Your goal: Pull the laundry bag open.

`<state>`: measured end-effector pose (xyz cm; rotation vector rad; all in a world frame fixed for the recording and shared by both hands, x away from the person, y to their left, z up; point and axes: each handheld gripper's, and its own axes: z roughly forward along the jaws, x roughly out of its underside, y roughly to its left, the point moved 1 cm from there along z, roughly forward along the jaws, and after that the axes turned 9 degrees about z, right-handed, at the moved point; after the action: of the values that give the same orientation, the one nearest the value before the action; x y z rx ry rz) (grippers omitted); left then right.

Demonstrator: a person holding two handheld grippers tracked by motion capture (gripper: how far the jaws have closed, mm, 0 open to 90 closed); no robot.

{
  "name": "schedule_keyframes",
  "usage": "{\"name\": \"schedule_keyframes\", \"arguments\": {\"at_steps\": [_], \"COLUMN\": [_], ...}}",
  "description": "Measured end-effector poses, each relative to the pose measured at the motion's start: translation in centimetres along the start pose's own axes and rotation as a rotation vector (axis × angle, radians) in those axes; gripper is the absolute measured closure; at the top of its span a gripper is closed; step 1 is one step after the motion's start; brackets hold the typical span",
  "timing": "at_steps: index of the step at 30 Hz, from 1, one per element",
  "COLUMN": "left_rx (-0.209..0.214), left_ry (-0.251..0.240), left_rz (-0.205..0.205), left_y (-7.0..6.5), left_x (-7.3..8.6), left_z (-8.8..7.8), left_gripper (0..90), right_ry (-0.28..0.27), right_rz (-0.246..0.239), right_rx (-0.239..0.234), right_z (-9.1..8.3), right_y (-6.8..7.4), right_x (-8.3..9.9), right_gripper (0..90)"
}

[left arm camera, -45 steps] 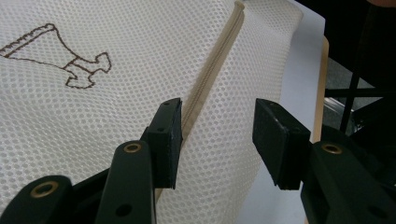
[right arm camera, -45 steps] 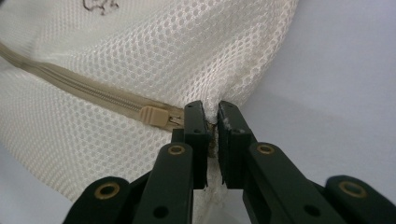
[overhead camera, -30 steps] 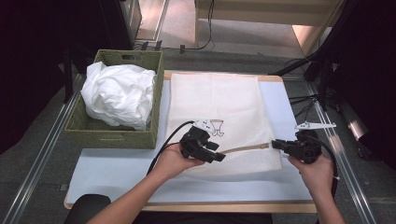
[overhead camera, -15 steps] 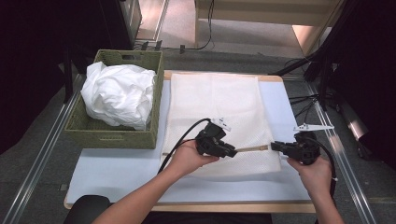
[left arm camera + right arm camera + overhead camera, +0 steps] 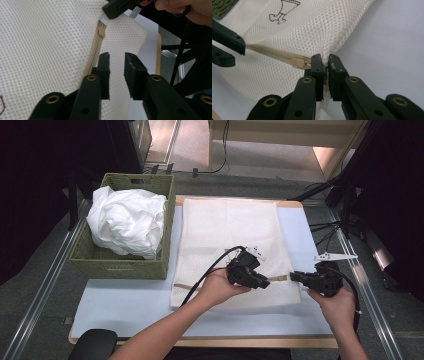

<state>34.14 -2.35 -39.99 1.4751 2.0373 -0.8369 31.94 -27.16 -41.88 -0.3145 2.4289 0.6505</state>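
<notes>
The right gripper (image 5: 325, 62) pinched the mesh bag's (image 5: 230, 230) corner by the zipper pull (image 5: 299, 63); the left gripper (image 5: 117, 58), jaws just parted slightly and empty, hovered over the zipper (image 5: 96, 53).

Table (image 5: 125, 307) with pale blue mat, white mesh bag (image 5: 230, 230), green basket (image 5: 120, 265)

Right gripper (image 5: 325, 65) fingers (image 5: 316, 67) pinched on mesh bag (image 5: 312, 27) edge, beside tan zipper pull (image 5: 299, 63).
</notes>
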Motion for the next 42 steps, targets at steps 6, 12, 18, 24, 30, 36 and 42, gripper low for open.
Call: {"name": "schedule_keyframes", "arguments": {"at_steps": [6,12,18,24,30,36,42], "left_rx": [0.002,-0.002,-0.007,-0.016,-0.025,-0.019,-0.016], "left_ry": [0.004,0.023,0.038,0.053,0.06,0.07,0.077], "left_rz": [0.012,0.024,0.017,0.023,0.022,0.024,0.023], "left_y": [0.2,0.0,0.3,0.7,1.1,1.3,1.4], "left_x": [-0.7,-0.9,-0.9,-0.8,-0.8,-1.1,-1.4], "left_z": [1.0,2.1,3.0,3.6,4.3,5.3,5.9], "left_gripper": [68.2,66.4,66.0,66.1,66.1,66.1,66.3], "right_ry": [0.001,-0.006,-0.006,-0.007,-0.011,-0.01,-0.008], "right_rz": [-0.006,-0.011,-0.012,-0.012,-0.02,-0.031,-0.049], "right_rx": [0.005,0.009,0.007,0.01,0.003,0.002,0.007], "right_z": [0.0,-0.1,-0.1,-0.2,-0.3,-0.4,-0.4], "right_y": [0.1,0.2,0.2,0.3,0.5,0.8,1.2], "right_x": [0.0,-0.1,-0.1,-0.1,-0.1,-0.1,-0.2], "right_gripper": [85.8,85.8,85.8,85.9,85.9,86.0,86.0]}}
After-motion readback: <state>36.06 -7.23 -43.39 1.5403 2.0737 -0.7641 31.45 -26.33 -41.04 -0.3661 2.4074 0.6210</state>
